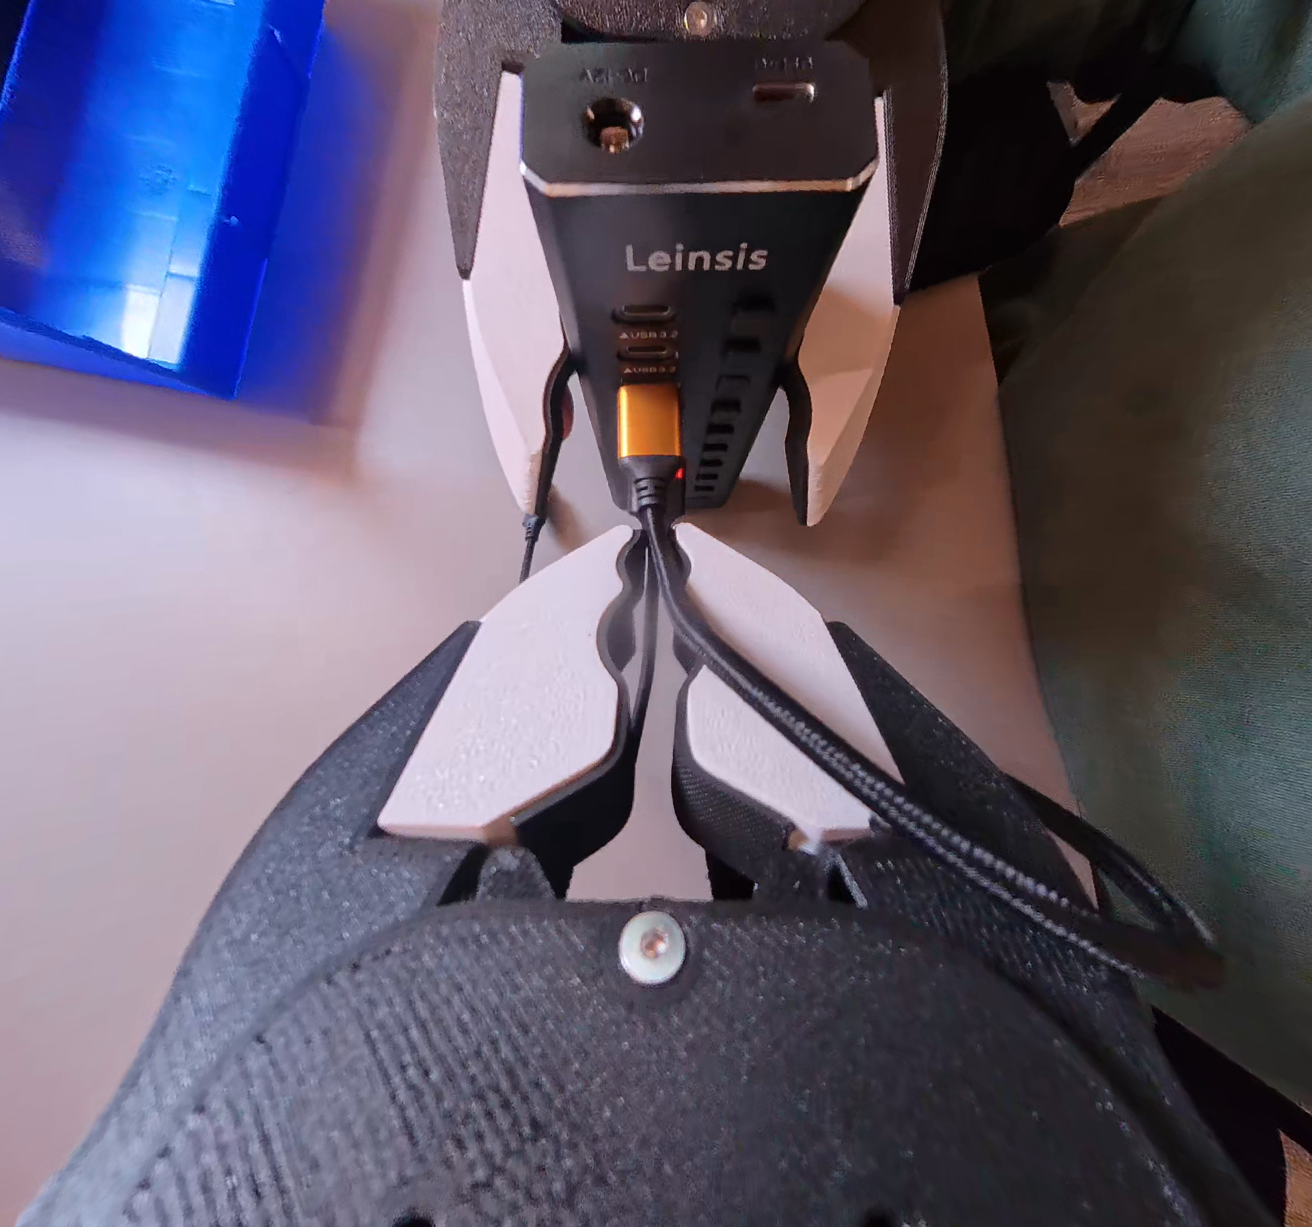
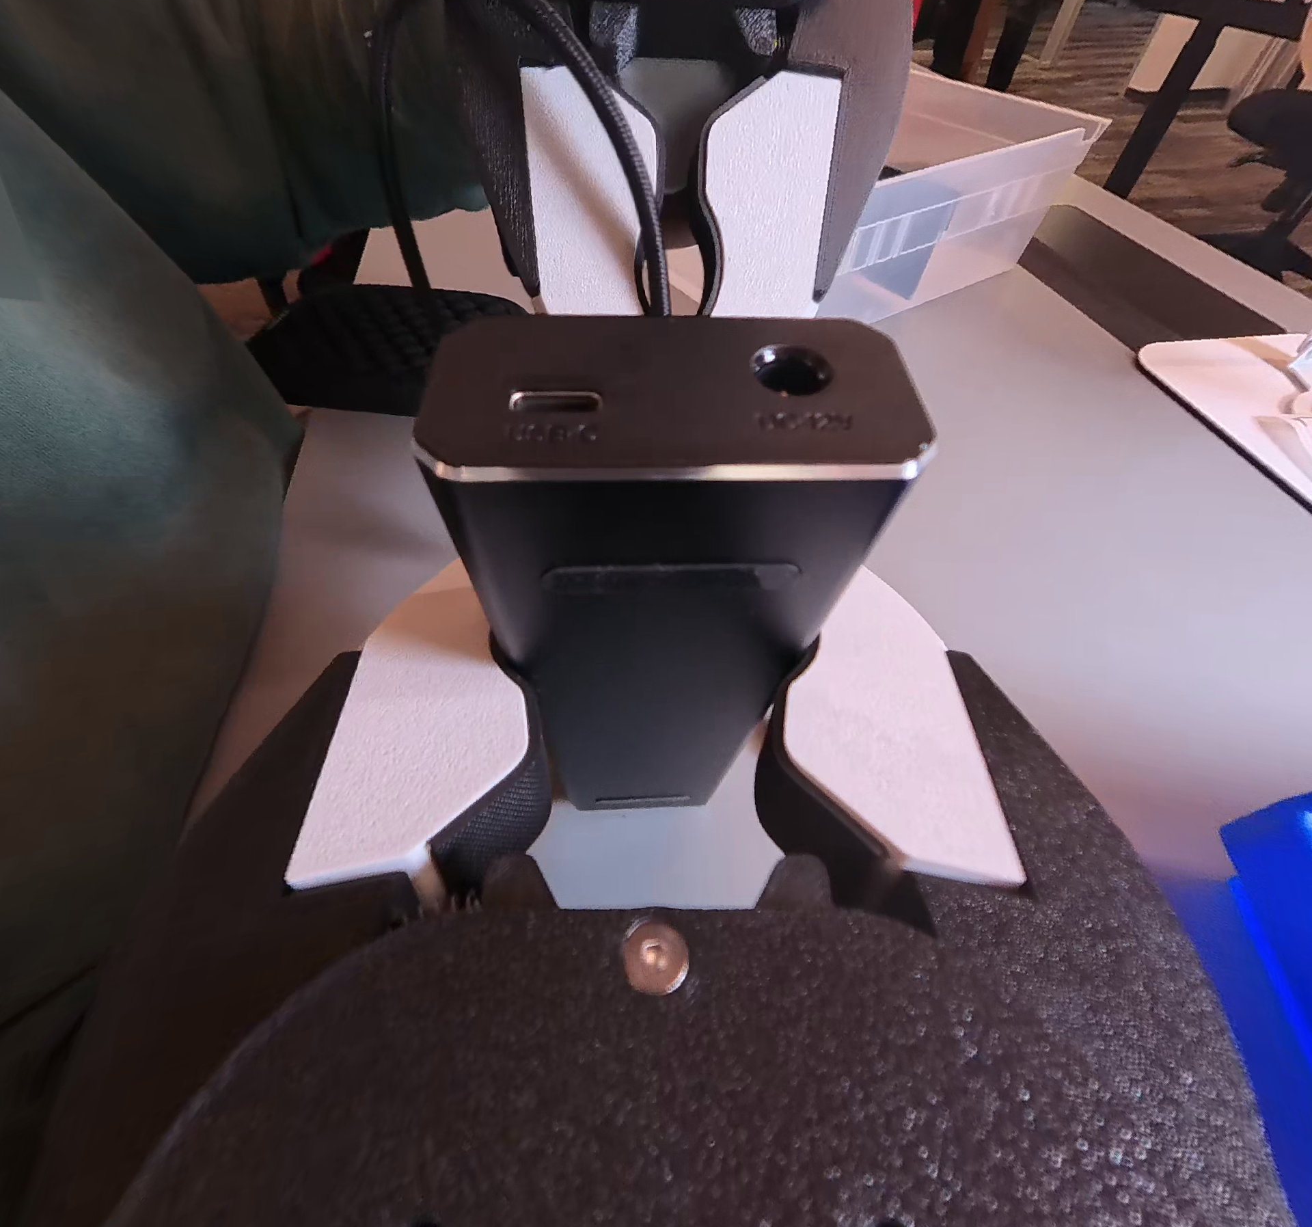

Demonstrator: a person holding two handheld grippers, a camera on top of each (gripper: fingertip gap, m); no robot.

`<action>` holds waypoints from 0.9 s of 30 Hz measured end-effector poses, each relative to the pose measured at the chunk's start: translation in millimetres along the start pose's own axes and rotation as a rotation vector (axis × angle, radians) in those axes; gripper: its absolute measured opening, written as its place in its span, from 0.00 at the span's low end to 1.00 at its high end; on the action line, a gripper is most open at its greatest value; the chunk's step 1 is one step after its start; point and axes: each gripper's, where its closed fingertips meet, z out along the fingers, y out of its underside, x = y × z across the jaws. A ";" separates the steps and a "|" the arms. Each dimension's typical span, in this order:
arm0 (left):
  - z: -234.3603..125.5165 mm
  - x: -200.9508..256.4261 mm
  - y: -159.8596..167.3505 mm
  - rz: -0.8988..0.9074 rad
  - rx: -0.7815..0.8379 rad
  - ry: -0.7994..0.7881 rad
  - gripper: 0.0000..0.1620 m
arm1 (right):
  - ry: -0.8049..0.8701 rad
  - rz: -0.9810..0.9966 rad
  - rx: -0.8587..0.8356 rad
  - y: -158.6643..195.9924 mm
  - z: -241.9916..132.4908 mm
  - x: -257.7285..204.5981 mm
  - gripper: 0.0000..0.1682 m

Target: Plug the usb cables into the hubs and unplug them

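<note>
1. Hub [image 1: 692,284], black with a silver rim, sits crosswise between the two tools, clamped at its sides by the right tool [image 2: 657,703], whose white fingers [image 2: 426,752] press its casing.
2. Left tool [image 1: 657,539] faces it from the opposite end, fingertips pinched together on the black braided cable [image 1: 774,696] just behind the plug.
3. Orange plug [image 1: 648,420] is seated in a port on the hub's face, just ahead of the left tool's tips.
4. Blue bin [image 1: 142,163] stands on the pale bench [image 1: 177,625], left of the left tool; a clear plastic tub [image 2: 980,198] lies beyond the right tool.
</note>
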 end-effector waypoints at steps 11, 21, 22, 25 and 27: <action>-8.7 1.3 -9.8 -0.062 0.115 0.034 0.03 | -0.007 0.017 0.005 0.4 1.5 -2.1 0.43; -21.4 -1.6 -29.1 -0.165 0.403 0.063 0.03 | -0.032 0.106 0.240 -31.3 -15.2 1.5 0.43; -20.8 -2.1 -29.6 -0.179 0.432 0.066 0.03 | -0.031 0.109 0.255 -33.2 -16.8 2.5 0.42; -20.3 -3.2 -30.6 -0.214 0.504 0.078 0.03 | -0.031 0.110 0.242 -30.5 -16.6 4.3 0.42; -20.1 -3.2 -30.6 -0.233 0.532 0.088 0.03 | -0.048 0.120 0.244 -29.1 -16.1 3.1 0.42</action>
